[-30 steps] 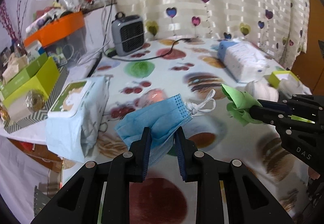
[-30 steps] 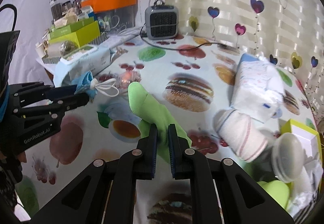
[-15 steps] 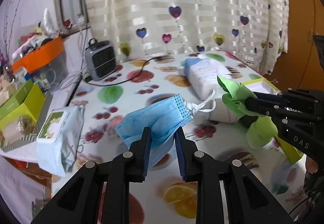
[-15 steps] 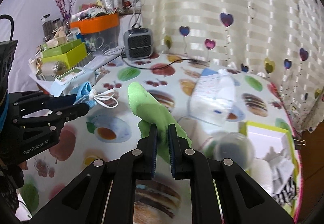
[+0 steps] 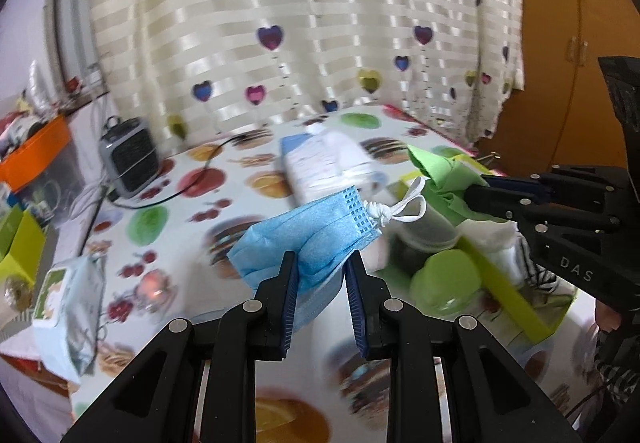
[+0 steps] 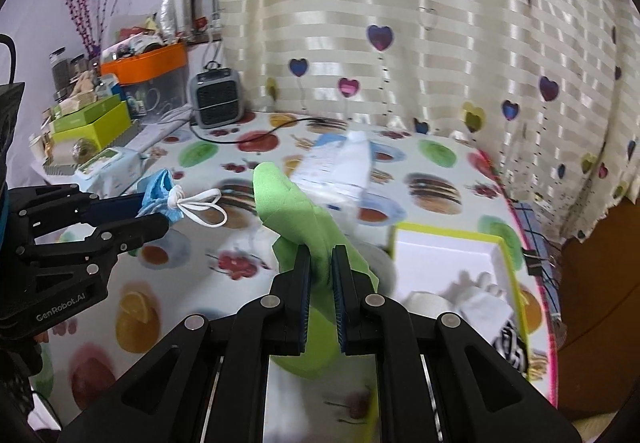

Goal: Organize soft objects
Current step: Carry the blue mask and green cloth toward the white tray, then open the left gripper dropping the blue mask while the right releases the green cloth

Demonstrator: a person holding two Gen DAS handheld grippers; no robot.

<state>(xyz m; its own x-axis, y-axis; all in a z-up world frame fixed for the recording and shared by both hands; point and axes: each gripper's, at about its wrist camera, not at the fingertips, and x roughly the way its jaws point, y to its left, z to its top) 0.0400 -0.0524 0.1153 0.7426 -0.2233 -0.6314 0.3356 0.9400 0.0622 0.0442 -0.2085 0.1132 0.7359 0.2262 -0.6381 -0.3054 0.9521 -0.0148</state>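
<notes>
My left gripper (image 5: 320,263) is shut on a folded blue face mask (image 5: 308,235) with knotted white ear loops, held above the table. It also shows in the right wrist view (image 6: 158,189). My right gripper (image 6: 320,257) is shut on a green cloth (image 6: 292,211), held above the table next to a yellow-green box (image 6: 508,255) with a white inside. The cloth also shows in the left wrist view (image 5: 444,183), to the right of the mask. The box (image 5: 504,299) holds white and striped soft items.
The table has a fruit-print cover (image 6: 208,255). A tissue pack (image 6: 340,167) lies at its middle, a wet-wipes pack (image 5: 68,303) at the left edge, a small grey heater (image 6: 216,97) at the back. Boxes and an orange bin (image 6: 148,61) stand far left. A curtain hangs behind.
Both grippers have swung to the right and risen, carrying the mask and the cloth. The yellow-green box has come into fuller view beneath them.
</notes>
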